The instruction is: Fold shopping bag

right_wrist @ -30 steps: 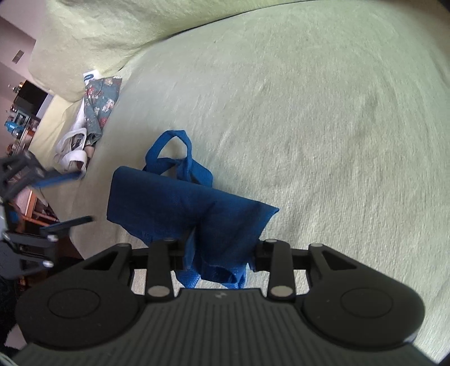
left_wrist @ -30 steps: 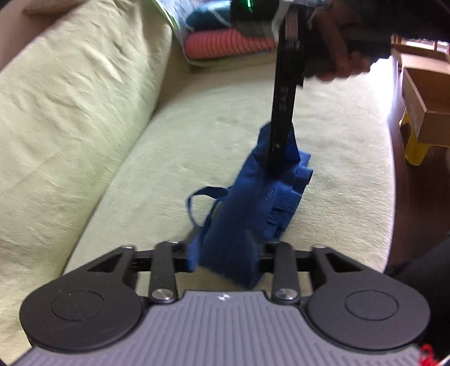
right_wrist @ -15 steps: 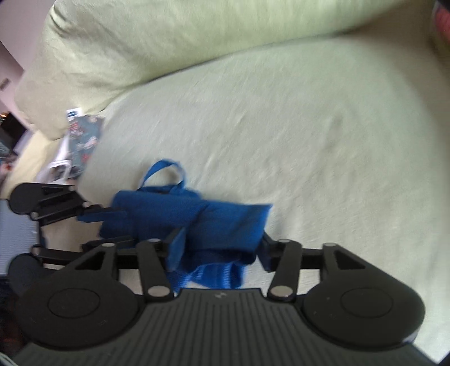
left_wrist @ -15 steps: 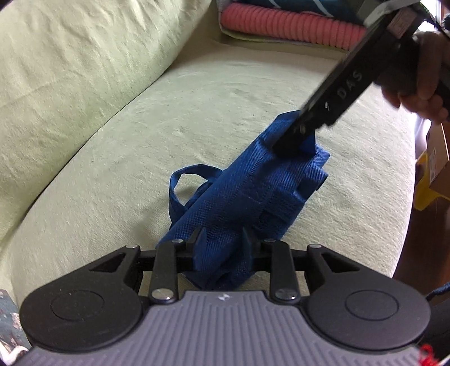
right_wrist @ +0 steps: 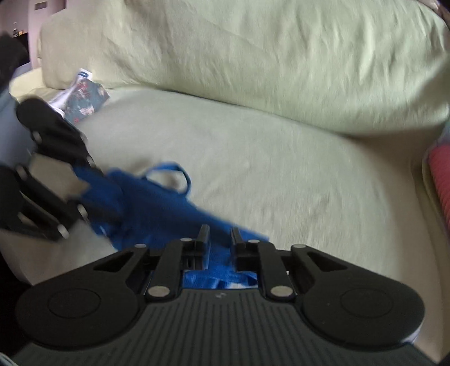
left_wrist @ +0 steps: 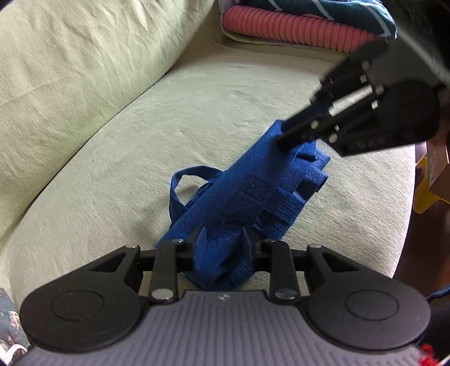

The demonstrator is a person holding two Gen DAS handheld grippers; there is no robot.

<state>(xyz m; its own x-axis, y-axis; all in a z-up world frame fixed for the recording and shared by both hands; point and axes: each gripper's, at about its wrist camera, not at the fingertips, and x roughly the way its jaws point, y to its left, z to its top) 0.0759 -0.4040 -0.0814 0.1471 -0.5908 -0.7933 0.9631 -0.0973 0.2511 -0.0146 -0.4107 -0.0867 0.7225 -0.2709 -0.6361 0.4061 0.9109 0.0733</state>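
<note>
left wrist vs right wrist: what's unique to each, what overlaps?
Left wrist only: pink ribbed roll under striped teal fabric, and a cardboard box off the sofa's edge.
Right wrist only: floral pouch on the far seat.
Both: blue bag on the green sofa, clamped by the left hand-held gripper and right hand-held gripper.

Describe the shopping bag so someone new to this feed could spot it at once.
On the pale green sofa seat, in front of the back cushion, lies a folded bundle of woven cloth, the shopping bag. It is the only deep-blue thing there, with a strap loop sticking out, pinched between left gripper and right gripper.
</note>
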